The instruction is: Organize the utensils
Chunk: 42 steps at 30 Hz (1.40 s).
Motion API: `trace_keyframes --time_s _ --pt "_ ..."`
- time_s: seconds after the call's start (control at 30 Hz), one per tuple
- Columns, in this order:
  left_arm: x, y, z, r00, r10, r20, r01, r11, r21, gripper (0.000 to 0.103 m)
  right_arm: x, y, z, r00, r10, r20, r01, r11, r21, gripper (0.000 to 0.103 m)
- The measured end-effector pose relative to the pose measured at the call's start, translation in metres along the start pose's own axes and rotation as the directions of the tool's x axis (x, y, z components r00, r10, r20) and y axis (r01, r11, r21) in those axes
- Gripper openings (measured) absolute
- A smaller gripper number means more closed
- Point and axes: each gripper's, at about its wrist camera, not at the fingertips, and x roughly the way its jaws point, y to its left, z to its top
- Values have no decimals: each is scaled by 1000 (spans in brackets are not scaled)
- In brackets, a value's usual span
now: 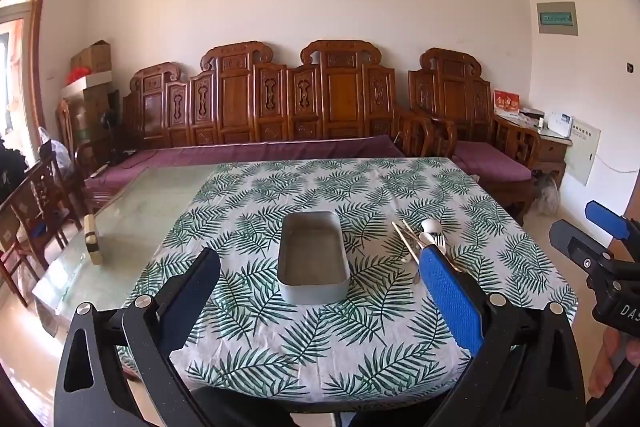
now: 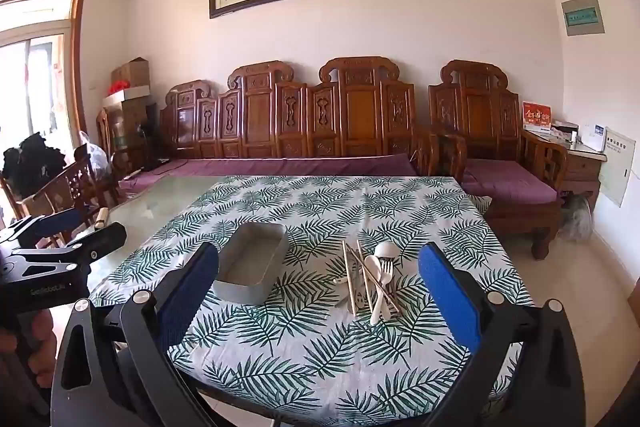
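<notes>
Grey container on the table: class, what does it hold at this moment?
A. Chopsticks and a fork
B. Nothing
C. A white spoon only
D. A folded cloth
B: the grey container shows a bare floor, while the utensils lie piled on the leaf-print tablecloth beside it.

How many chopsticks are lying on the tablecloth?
2. Both chopsticks lie in the utensil pile right of the grey tray: one at the pile's left edge, the other crossing the white spoon and fork. More may hide underneath.
</notes>
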Motion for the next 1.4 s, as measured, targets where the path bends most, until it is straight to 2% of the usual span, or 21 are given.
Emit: trace_keyframes --time_s 1.4 --pt "-1 -2 1 1000 -3 9 3 1000 3 97 -5 -7 4 1000 -8 4 8 1000 12 100"
